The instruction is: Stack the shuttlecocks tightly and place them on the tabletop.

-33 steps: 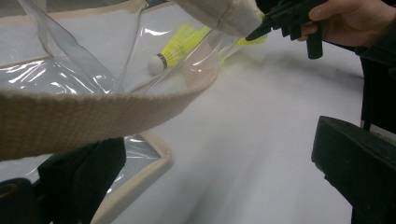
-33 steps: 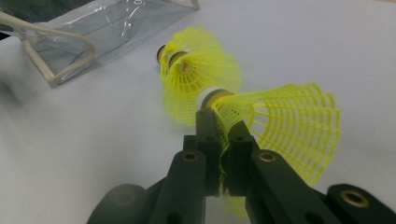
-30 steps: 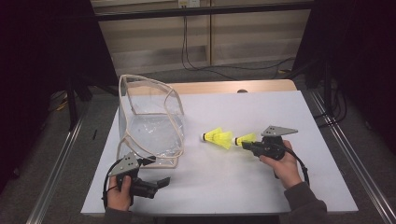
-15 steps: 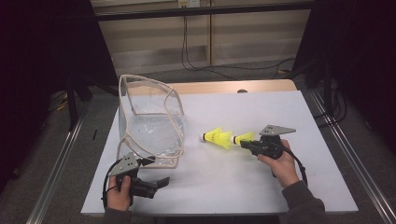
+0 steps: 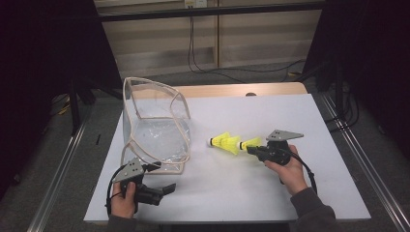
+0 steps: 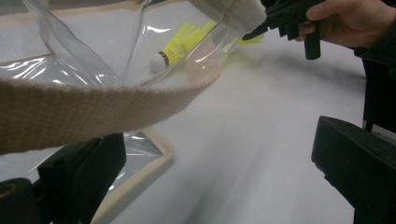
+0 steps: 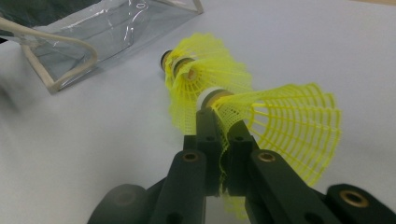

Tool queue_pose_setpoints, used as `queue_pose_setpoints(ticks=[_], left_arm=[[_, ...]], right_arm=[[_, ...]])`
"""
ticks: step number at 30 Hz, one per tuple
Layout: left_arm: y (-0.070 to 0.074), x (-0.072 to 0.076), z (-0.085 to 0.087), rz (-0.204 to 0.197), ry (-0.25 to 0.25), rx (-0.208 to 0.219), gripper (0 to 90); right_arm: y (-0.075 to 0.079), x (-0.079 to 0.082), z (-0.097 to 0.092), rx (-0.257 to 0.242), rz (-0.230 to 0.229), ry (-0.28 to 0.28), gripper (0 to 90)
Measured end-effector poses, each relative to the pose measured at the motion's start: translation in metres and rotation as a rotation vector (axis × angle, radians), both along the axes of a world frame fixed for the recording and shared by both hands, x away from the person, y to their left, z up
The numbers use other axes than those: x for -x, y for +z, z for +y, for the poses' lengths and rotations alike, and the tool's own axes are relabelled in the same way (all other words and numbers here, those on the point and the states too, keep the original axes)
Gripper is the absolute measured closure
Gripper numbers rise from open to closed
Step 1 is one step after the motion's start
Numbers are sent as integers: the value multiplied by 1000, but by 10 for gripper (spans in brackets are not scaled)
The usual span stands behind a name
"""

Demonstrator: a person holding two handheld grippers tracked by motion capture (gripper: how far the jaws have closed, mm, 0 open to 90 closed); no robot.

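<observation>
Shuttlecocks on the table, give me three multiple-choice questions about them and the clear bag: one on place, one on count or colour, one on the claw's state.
1. Where does the clear bag stand relative to the shuttlecocks?
A. to their left in the high view
B. to their right
C. on top of them

2. How many yellow shuttlecocks are there?
A. one
B. two
C. four

3. What is the right claw doing?
A. hanging open over the bag
B. shut on nothing
C. shut on a shuttlecock's skirt

Answers: 1 A, the bag sits left of both. 2 B, the free shuttlecock and the held shuttlecock. 3 C, yellow mesh is pinched between its jaws.
</observation>
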State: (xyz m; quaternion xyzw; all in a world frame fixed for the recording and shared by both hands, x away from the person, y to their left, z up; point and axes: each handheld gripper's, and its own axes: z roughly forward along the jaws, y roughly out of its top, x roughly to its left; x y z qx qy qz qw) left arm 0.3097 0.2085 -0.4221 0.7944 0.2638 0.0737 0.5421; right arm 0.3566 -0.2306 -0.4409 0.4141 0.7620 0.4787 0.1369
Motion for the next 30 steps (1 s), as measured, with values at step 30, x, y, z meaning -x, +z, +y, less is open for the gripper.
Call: queue_pose_setpoints(ticks=[30], left_arm=[[0,3,3,2,1,-1,31]], right_arm=[[-2,-4,13,-9,-10,-7,880]])
